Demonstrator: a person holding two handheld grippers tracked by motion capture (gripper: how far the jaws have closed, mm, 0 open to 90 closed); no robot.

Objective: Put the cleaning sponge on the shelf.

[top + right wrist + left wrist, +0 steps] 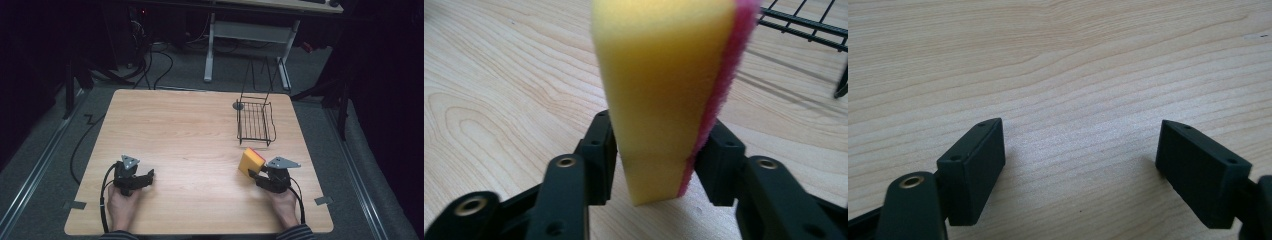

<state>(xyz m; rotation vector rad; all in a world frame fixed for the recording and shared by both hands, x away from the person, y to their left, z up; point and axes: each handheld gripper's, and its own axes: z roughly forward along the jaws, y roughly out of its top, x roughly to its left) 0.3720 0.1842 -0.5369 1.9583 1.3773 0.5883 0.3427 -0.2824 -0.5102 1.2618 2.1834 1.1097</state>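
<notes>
A yellow sponge (pixel 250 161) with a pink scouring side is clamped in my right gripper (pixel 255 175) near the table's front right. In the right gripper view the sponge (pixel 664 95) stands upright between the two black jaws, squeezed near its lower end, with my right gripper (pixel 658 150) shut on it. My left gripper (pixel 148 176) rests at the front left of the wooden table (pixel 190 130). Its jaws stand wide apart over bare wood in the left gripper view, so my left gripper (pixel 1080 150) is open and holds nothing.
A black wire rack (pixel 254 120) stands at the back right of the table, just beyond the sponge; its corner (pixel 809 25) shows at upper right in the right gripper view. A white desk frame (pixel 247 40) and cables lie on the floor beyond the table.
</notes>
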